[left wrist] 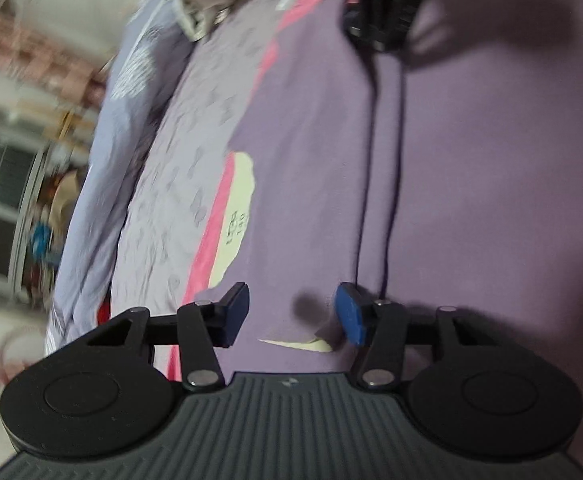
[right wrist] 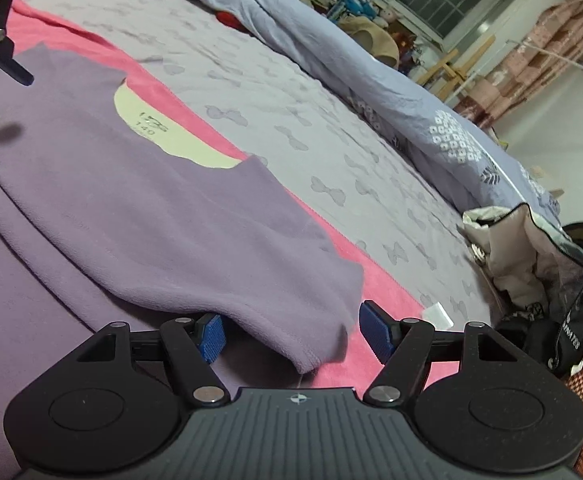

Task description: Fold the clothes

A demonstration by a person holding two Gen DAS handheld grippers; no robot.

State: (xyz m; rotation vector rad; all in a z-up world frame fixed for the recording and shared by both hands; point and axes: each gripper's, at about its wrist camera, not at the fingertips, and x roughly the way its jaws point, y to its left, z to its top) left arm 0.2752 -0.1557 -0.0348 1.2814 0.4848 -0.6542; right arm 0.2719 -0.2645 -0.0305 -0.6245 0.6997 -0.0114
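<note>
Straddling the purple top's [right wrist: 163,216] folded hem, right claw [right wrist: 295,332] gapes unclamped; left claw [left wrist: 293,314] half-open, empty.

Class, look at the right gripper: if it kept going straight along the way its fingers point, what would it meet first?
Most likely the folded purple garment: its sleeve end already lies between the open fingers of the right gripper. Exact depth is hard to judge.

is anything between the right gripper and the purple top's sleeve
Nothing visible blocks it. The right gripper is open, with the sleeve end of the purple top already lying between its blue pads on the pink cloth.
</note>
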